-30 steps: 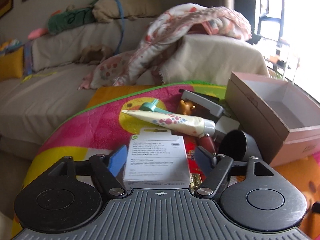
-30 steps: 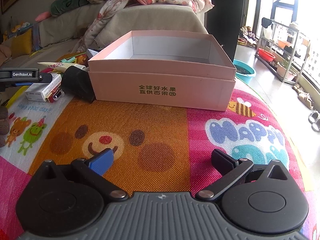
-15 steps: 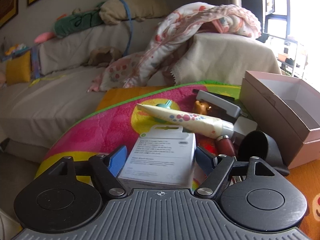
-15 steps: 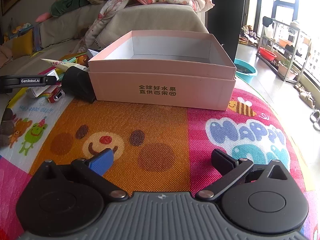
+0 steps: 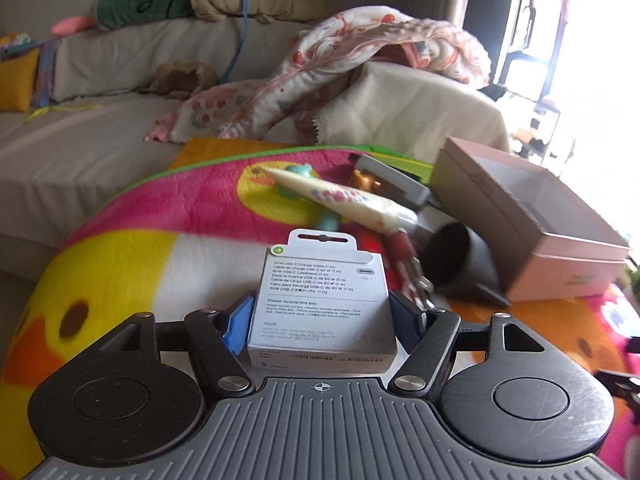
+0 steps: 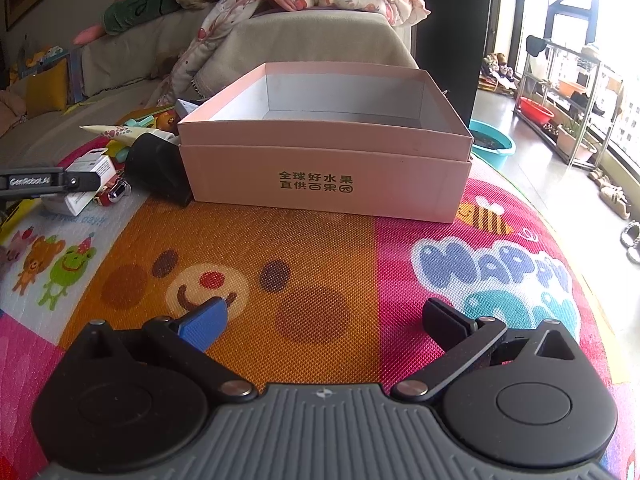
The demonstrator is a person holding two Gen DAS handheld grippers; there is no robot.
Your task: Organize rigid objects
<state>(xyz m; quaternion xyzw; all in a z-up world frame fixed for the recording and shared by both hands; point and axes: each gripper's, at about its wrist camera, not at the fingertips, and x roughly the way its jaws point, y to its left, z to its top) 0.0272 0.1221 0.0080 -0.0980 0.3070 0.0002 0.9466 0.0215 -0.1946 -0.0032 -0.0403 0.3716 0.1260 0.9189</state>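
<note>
Clamping white cable carton (image 5: 322, 312) in left gripper (image 5: 322, 316), raised over mat (image 6: 320, 272); right gripper (image 6: 324, 320) spread, empty. Risk: carton clipping pink box (image 6: 324, 176) wall, slipping out.

The small white cardboard cable box (image 5: 322, 304) hides the inner faces of the pads pressed to its sides. Motion blur smears the cream spotted tube (image 5: 340, 200) and red keyring piece (image 5: 404, 252). The open pink cardboard box (image 6: 324, 156) conceals its own floor behind its near wall.
</note>
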